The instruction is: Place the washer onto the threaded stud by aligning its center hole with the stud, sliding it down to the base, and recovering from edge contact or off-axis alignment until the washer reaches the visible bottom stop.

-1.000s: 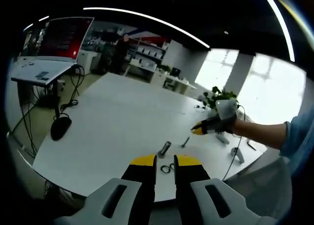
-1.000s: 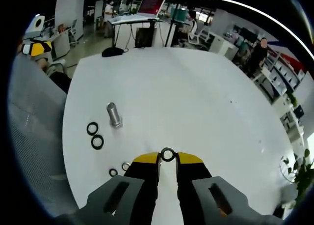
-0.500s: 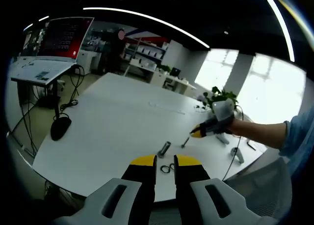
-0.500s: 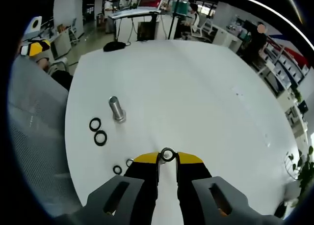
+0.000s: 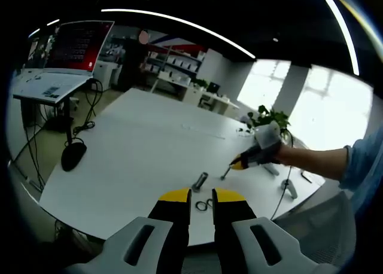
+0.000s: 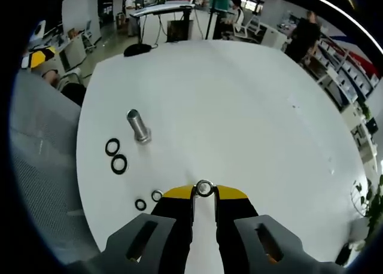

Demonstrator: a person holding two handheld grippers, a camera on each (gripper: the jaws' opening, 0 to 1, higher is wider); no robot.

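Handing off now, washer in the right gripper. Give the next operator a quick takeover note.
Right gripper: shut on the washer, pinched at its tips above the white table, not yet over the stud.
Left gripper: holds nothing, jaws close together, hanging near the table edge.
Threaded stud: stands on the table ahead and to the left in the right gripper view, nothing on it.
Spare rings: two black ones beside the stud, two smaller ones near the right gripper.
Done: washer picked up.
Left: carry it over the stud, align the hole, slide it to the base.
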